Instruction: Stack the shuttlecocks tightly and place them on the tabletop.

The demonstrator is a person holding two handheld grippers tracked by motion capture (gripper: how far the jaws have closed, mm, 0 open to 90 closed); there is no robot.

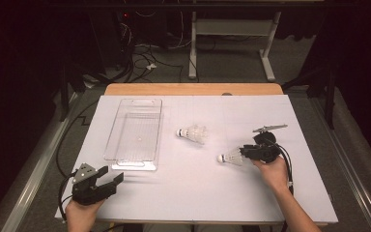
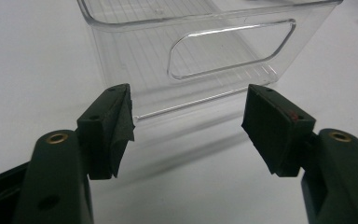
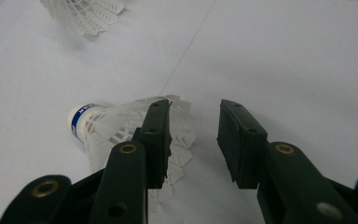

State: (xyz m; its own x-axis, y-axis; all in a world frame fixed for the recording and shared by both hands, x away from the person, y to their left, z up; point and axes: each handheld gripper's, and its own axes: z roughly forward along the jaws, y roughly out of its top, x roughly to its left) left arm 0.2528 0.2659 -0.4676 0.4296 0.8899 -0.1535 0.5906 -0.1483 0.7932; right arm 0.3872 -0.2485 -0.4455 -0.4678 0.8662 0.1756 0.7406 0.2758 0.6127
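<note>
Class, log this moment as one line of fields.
left claw: open, facing bin | right claw: open at near shuttlecock, skirt beside one jaw | far shuttlecock: on table

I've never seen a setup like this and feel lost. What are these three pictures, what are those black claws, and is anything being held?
A person at a white table holds a hand-operated claw in each hand. The high view looks down from above; the other two come from cameras riding on each claw.

The left gripper is open, facing a clear plastic bin and touching nothing.

The right gripper is open too. The near shuttlecock lies on the table beside and partly behind one of its jaws; it isn't clamped. A second shuttlecock lies farther off, nearer the bin.
</note>
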